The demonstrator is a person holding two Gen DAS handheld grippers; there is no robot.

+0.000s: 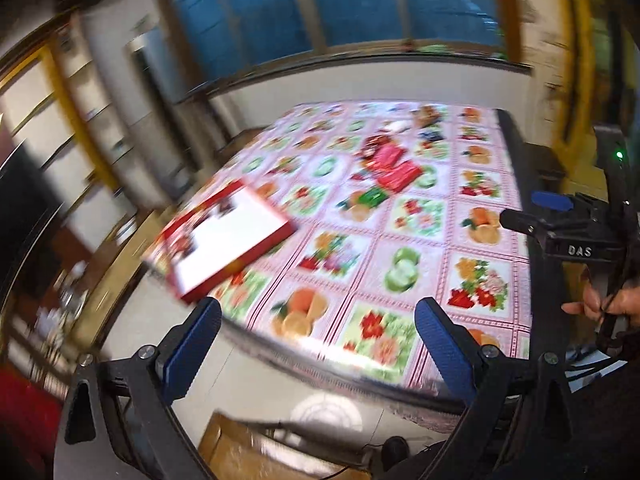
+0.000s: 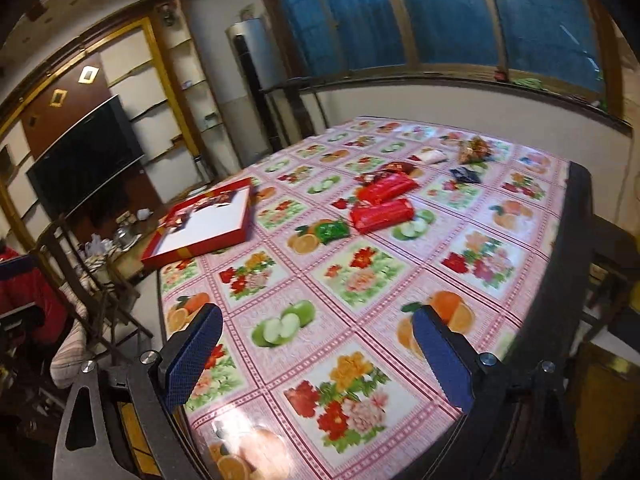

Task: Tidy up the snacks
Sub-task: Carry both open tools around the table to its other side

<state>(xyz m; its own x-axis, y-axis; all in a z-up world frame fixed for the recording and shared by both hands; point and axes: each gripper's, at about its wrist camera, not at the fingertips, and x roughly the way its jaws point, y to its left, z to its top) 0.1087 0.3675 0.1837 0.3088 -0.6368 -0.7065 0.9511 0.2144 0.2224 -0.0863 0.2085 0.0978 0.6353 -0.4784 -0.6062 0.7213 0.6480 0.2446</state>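
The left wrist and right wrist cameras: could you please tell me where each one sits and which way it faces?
Left wrist view: rides the left hand-held gripper, off the near table edge, facing the flat red-rimmed white-lined box; blue-padded fingers open, the right hand-held gripper and a hand at right.
Right wrist view: rides the right hand-held gripper, above the fruit-patterned pink tablecloth, facing the window; only its open fingers show.
Shared: box, tablecloth, two red snack packets.

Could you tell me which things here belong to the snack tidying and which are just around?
Job: red box; red snack packets; green packet; far packets.
Lying about: television; chair; patterned tablecloth.
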